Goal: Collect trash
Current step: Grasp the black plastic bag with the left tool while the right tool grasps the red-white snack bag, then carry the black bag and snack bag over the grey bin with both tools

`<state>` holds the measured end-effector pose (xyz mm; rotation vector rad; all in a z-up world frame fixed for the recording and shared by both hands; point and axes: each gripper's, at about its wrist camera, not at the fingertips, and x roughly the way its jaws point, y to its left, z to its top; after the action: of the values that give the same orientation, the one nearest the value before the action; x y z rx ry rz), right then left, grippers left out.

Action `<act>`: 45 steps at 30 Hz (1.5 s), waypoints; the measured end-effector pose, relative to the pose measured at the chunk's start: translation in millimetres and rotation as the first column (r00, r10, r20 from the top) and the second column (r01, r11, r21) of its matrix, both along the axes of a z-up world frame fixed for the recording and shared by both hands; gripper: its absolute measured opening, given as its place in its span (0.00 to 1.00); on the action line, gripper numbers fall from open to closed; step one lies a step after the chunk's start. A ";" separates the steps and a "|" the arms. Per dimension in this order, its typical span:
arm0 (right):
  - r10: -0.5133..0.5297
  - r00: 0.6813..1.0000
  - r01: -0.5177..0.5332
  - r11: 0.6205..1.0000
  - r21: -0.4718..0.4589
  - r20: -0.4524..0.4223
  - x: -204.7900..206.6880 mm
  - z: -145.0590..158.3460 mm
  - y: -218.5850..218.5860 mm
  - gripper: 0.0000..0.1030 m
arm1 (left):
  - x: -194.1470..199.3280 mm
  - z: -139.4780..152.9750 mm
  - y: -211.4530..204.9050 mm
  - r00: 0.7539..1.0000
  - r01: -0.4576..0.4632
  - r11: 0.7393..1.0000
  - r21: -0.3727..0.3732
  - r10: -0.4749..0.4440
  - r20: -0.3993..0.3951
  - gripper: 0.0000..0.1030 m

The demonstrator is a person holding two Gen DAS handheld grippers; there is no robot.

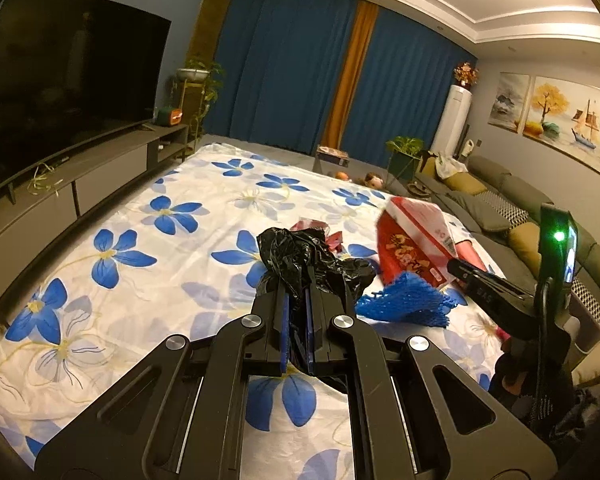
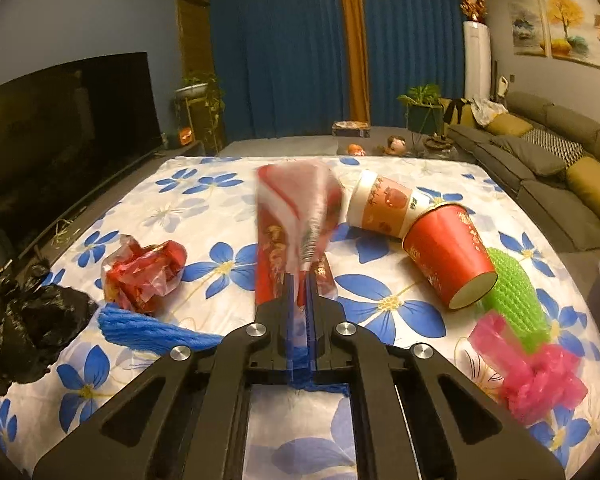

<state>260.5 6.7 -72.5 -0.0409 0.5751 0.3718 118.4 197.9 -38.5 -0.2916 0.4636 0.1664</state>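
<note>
Left fingers [image 1: 286,312]: pinching black plastic bag [image 1: 300,256].
Right fingers [image 2: 290,304]: pinching red wrapper [image 2: 276,240], long axis pointing away, tilted upward.

The trash lies on a bed [image 2: 204,208]. In the right wrist view, the right gripper [image 2: 300,280] is clamped on a wrapper [image 2: 284,216] at the middle. Left of it sits a crumpled wrapper [image 2: 144,276], with a foam net [image 2: 148,330] before it and a plastic bag [image 2: 24,324] farthest left, pinched in the left gripper [image 1: 296,300]. Right of the middle two paper cups [image 2: 384,210] lie on their sides, touching; a second foam net [image 2: 516,296] lies beside the nearer cup, a bunched bag [image 2: 532,376] before it. A television [image 2: 60,128] stands left of the bed, a sofa [image 2: 540,160] right, curtains [image 2: 284,52] behind.
</note>
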 end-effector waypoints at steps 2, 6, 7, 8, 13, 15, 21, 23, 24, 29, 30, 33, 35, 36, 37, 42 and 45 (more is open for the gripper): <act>-0.002 0.999 0.002 1.000 0.006 0.034 -9.3 6.6 -4.1 0.03 | 0.3 1.2 -2.6 1.000 0.002 1.000 0.005 -0.002 0.001 0.05; -0.024 0.992 0.020 0.999 0.032 0.121 -31.5 30.2 -21.2 0.03 | -2.4 7.5 -9.4 1.000 0.008 1.000 0.012 -0.008 0.009 0.05; -0.030 0.990 0.025 0.999 0.039 0.136 -35.2 35.1 -25.2 0.03 | -3.7 10.0 -12.3 1.000 0.012 1.000 0.015 -0.012 0.013 0.05; -0.038 0.987 0.031 0.998 0.050 0.157 -41.2 42.2 -31.4 0.02 | -4.8 12.0 -14.9 1.000 0.017 1.000 0.018 -0.017 0.017 0.05; -0.072 0.970 0.052 0.994 0.091 0.234 -70.9 69.4 -61.8 0.02 | -11.2 21.2 -31.3 0.999 0.040 0.999 0.035 -0.041 0.033 0.05; -0.085 0.965 0.062 0.993 0.099 0.249 -79.8 74.4 -72.3 0.02 | -12.8 24.4 -39.0 0.998 0.052 0.998 0.040 -0.054 0.039 0.05; -0.144 0.951 0.113 0.985 0.127 0.273 -101.2 84.6 -109.0 0.02 | -14.3 34.9 -63.3 0.993 0.093 0.994 0.063 -0.097 0.063 0.05; -0.167 0.946 0.133 0.982 0.136 0.277 -105.9 85.8 -120.7 0.02 | -13.8 37.4 -71.4 0.992 0.107 0.992 0.069 -0.111 0.067 0.05; -0.177 0.944 0.143 0.980 0.138 0.279 -107.1 86.6 -125.8 0.02 | -13.2 39.2 -77.2 0.990 0.117 0.990 0.074 -0.122 0.070 0.05; -0.224 0.933 0.184 0.970 0.160 0.283 -111.6 88.9 -153.3 0.02 | -7.9 45.5 -99.7 0.984 0.151 0.984 0.091 -0.158 0.078 0.05; -0.231 0.931 0.191 0.968 0.163 0.282 -112.4 89.0 -156.7 0.02 | -5.8 47.1 -105.8 0.982 0.160 0.982 0.095 -0.168 0.081 0.05; -0.258 0.924 0.214 0.960 0.179 0.282 -113.6 89.0 -171.1 0.02 | 0.6 49.2 -119.4 0.978 0.183 0.978 0.102 -0.192 0.083 0.05; -0.277 0.919 0.230 0.955 0.190 0.281 -115.2 88.1 -180.8 0.02 | 5.0 50.4 -128.5 0.975 0.197 0.975 0.107 -0.206 0.082 0.05; -0.286 0.916 0.237 0.952 0.194 0.281 -115.5 87.9 -184.8 0.02 | 6.9 51.1 -133.6 0.974 0.203 0.973 0.109 -0.213 0.083 0.05; -0.294 0.914 0.244 0.949 0.198 0.280 -116.5 87.6 -190.6 0.02 | 9.5 51.7 -140.3 0.971 0.212 0.971 0.113 -0.222 0.084 0.05; -0.343 0.898 0.289 0.932 0.218 0.275 -117.5 86.0 -217.7 0.02 | 21.0 54.3 -173.7 0.959 0.257 0.958 0.123 -0.269 0.088 0.05; -0.372 0.885 0.318 0.922 0.221 0.278 -118.4 85.5 -231.2 0.02 | 28.4 56.8 -197.2 0.948 0.292 0.947 0.133 -0.305 0.092 0.05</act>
<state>142.1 -224.5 12.9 0.1642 0.2221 0.0582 146.9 0.7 18.3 -0.1109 0.3802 -0.1186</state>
